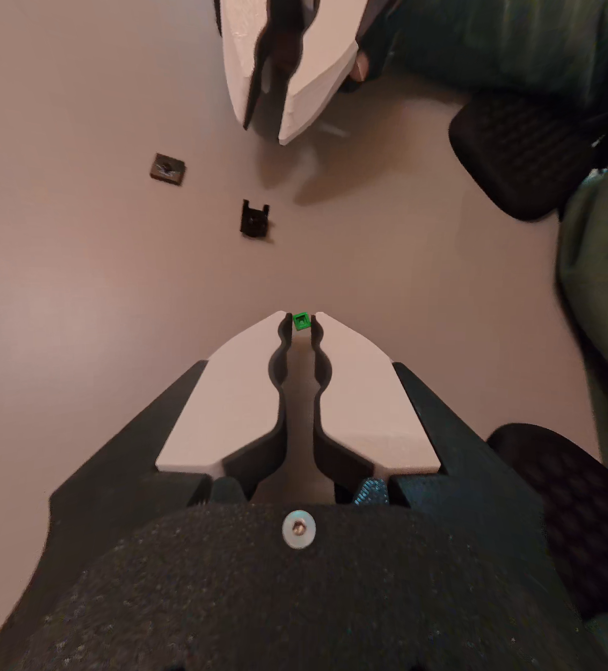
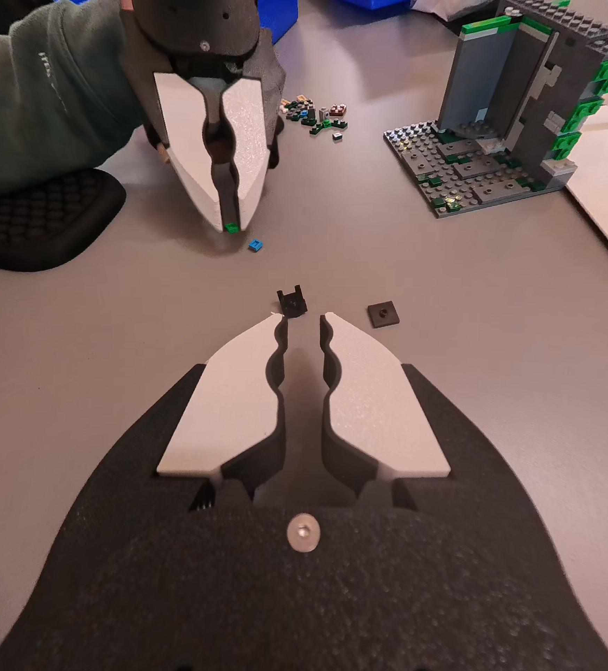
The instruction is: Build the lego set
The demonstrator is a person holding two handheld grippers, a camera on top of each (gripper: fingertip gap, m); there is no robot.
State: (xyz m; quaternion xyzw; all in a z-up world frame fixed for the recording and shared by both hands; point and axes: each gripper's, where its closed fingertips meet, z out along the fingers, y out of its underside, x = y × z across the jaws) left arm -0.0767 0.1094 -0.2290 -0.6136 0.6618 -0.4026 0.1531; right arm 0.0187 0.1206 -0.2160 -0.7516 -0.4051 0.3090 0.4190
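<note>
My left gripper [image 1: 300, 319] is shut on a tiny green lego piece [image 1: 300, 322], pinched at the very fingertips. In the right wrist view the left gripper [image 2: 231, 225] points down with the green piece [image 2: 231, 228] just above the grey table. A small blue piece [image 2: 255, 245] lies right beside it. My right gripper [image 2: 302, 316] is open and empty, low over the table. A black clip piece [image 2: 292, 303] lies just ahead of its left fingertip. A dark square tile [image 2: 383, 314] lies to the right. The clip [image 1: 254, 220] and the tile [image 1: 167, 169] also show in the left wrist view.
The part-built grey and green lego model [image 2: 505, 138] stands on its baseplate at the far right. A pile of small loose pieces [image 2: 313, 116] lies behind the left gripper. White paper [image 2: 607, 203] lies at the right edge. A black chair armrest [image 2: 41, 218] is at the left. The left gripper's tips are roughly 10 centimetres from the right gripper's. From the right gripper's tips to the clip [image 1: 254, 220] is close to 4 centimetres. Seen from the right wrist view [image 2: 289, 297] as well. The tile [image 1: 167, 169] is closer to my right gripper, around 5 centimetres from its tips; the left tips are 12 centimetres off. Seen from the right wrist view [image 2: 380, 312] as well.
</note>
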